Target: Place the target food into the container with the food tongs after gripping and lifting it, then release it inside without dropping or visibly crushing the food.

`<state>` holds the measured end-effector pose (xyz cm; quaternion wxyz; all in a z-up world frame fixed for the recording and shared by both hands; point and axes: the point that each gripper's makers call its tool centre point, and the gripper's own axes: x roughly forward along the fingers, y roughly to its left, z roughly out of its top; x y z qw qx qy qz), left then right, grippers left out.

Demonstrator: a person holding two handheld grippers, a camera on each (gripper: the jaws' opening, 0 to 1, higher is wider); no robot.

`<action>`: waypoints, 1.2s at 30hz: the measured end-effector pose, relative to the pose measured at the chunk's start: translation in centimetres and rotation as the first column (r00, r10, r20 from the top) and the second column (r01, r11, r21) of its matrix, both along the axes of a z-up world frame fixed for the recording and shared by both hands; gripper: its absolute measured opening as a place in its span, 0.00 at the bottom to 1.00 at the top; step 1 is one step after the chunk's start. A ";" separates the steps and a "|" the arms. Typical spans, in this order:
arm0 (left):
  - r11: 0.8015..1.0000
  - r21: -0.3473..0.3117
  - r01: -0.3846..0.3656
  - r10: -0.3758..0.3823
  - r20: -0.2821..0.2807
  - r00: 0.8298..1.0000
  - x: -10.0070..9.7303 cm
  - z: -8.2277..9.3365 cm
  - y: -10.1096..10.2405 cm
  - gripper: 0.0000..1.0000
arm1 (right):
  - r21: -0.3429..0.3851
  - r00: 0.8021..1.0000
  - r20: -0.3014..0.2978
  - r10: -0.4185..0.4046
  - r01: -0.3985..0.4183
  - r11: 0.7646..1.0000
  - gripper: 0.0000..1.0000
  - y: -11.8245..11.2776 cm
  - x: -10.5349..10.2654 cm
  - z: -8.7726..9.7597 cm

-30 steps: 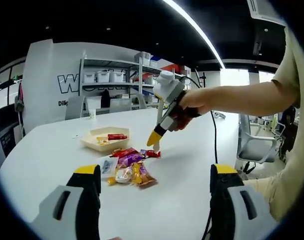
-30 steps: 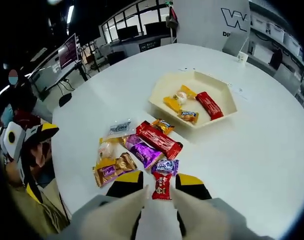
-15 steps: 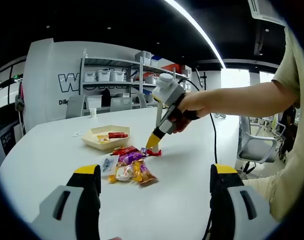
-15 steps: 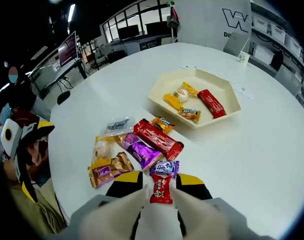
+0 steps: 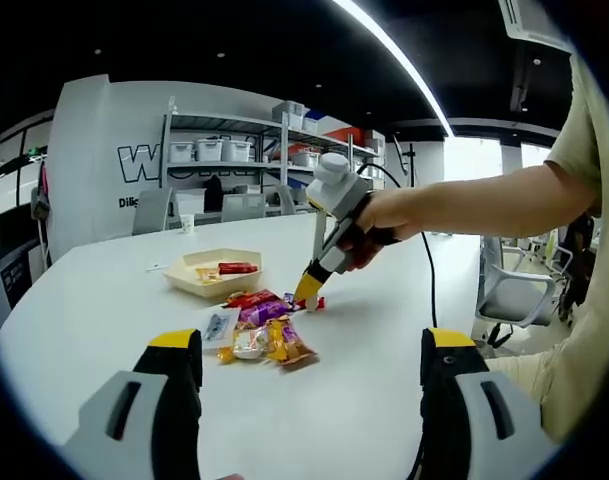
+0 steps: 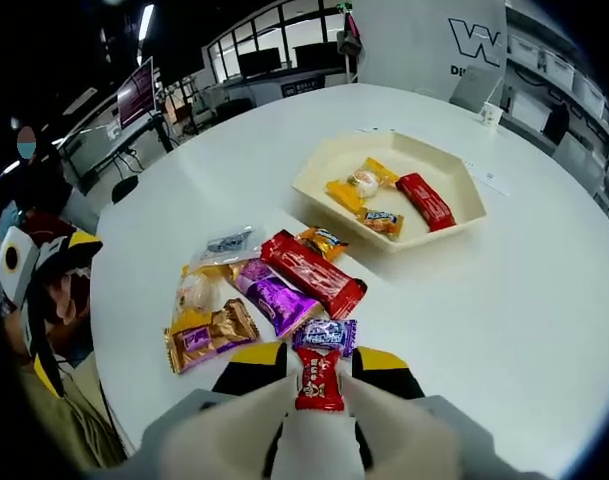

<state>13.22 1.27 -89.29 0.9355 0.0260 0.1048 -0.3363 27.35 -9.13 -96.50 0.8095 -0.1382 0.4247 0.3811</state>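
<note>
Red candy packet pinched between right hand-held gripper jaws, above table.

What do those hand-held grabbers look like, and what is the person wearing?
Each gripper has grey jaws with black-and-yellow tips: the left gripper and the right gripper. A black cable trails from the right one. The person wears a pale yellow short sleeve.

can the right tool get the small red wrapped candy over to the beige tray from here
Probably yes: the right tool grips the small red wrapped candy, and the beige hexagonal tray lies open-topped ahead, beyond the loose snack packets.
</note>
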 end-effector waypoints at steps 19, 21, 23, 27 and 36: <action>1.000 0.002 -0.002 0.002 0.002 1.000 -0.1 0.1 0.1 0.88 | -0.006 0.998 0.045 0.042 -0.041 0.999 0.17 0.3 0.2 1.3; 1.000 0.002 -0.002 0.002 0.002 1.000 -0.1 0.1 0.1 0.88 | -0.003 0.998 0.051 0.044 -0.044 0.999 0.17 0.4 0.3 1.8; 1.000 0.002 -0.002 0.002 0.003 1.000 0.0 0.1 0.1 0.88 | -0.001 0.998 0.056 0.042 -0.042 0.999 0.17 0.5 0.5 2.4; 1.000 0.005 -0.001 0.001 0.006 1.000 0.0 0.2 0.1 0.88 | 0.019 0.996 0.075 0.042 -0.043 0.999 0.17 1.1 1.3 4.2; 1.000 0.009 -0.007 0.007 0.008 1.000 0.1 0.4 0.5 0.88 | 0.036 0.991 0.125 0.043 -0.048 0.998 0.17 2.2 3.9 8.3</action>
